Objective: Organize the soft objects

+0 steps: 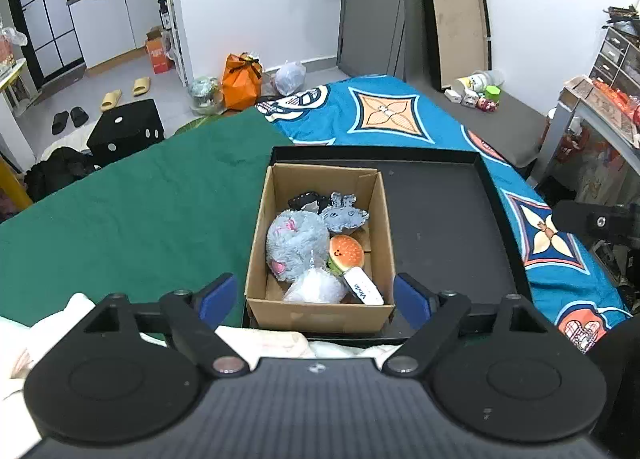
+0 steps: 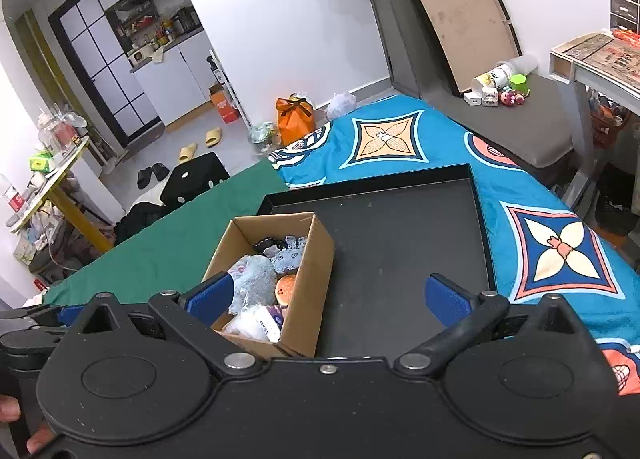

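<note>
Small cluttered room, white walls, slippers on the floor, kitchen nook behind. Work surface is a bed [image 1: 120,219] under a green sheet and a blue patterned blanket [image 1: 384,115].

On the bed: black tray [image 1: 448,227], shallow-rimmed. Cardboard box [image 1: 320,315] stands in the tray's left part, flaps open. The rest of the tray floor is bare.

Box contents, all soft goods:
- grey plush [image 1: 294,243], biggest item, left side
- burger toy [image 1: 346,253], just right of the plush, touching it
- flat grey animal piece [image 1: 344,213] and a dark item behind it at the far end
- white fluffy ball [image 1: 316,287] at the near wall
- white labelled pack [image 1: 364,289], tilted against the near right corner

Left claw [image 1: 316,295]: released, spread wide, holding nothing, hovering at the box's near edge. Right claw [image 2: 328,301]: also released and empty, over the box's right wall and the bare tray.

Judgement: every soft item appears boxed, so the task looks near done or at a checking stage. If tidying is next, press the tilted pack flat. Come down vertically inside the walls; the cardboard is light and would slide on the tray if nudged sideways. Use the other claw to brace the box rim. Plush compresses, so close gently and deep, not on loose fur.
</note>
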